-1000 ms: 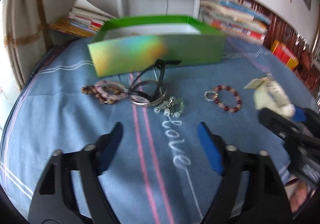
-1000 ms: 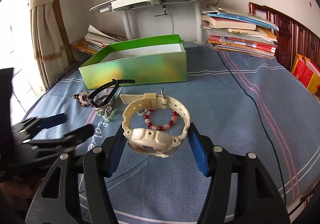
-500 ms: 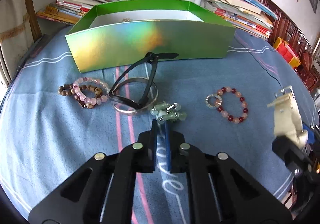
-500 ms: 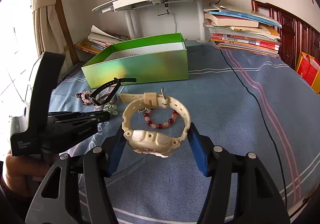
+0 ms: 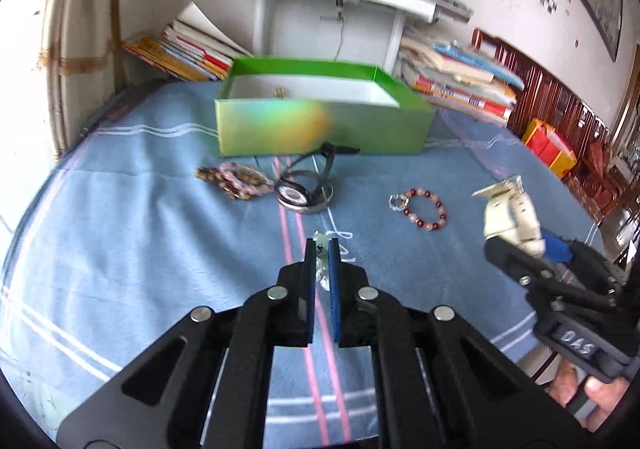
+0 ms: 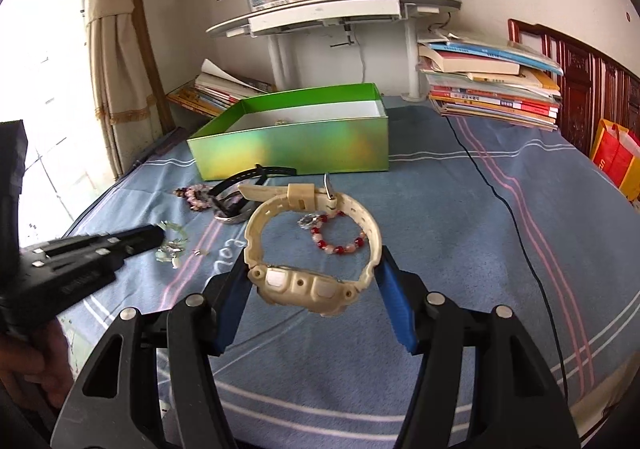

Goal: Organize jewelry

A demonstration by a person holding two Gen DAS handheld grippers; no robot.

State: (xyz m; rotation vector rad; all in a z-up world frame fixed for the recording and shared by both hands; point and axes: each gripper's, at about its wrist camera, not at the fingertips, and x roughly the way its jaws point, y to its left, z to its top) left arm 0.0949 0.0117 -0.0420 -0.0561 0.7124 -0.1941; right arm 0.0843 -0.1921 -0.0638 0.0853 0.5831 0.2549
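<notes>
My left gripper [image 5: 321, 245] is shut on a pale green bead piece [image 5: 320, 237], which hangs from its tips [image 6: 158, 235] just above the blue cloth [image 5: 160, 249]. In the right wrist view my right gripper [image 6: 312, 261] grips a cream watch [image 6: 304, 285] by its case, with the strap looping upward. On the cloth lie a red bead bracelet [image 5: 424, 209], pink and brown bead bracelets [image 5: 236, 179], and a black watch on a silver bangle [image 5: 304, 189]. Behind them stands an open green box [image 5: 320, 129] with a small gold item inside.
Stacks of books [image 6: 492, 89] sit at the back right and more books [image 6: 224, 89] at the back left. A white shelf stand [image 6: 320, 17] rises behind the box. A black cable [image 6: 516, 217] runs across the cloth on the right. A curtain [image 6: 116, 49] hangs at left.
My left gripper went from wide open to shut on the pale green bead piece, then rose and drew back with it off the cloth. The right gripper still holds the cream watch.
</notes>
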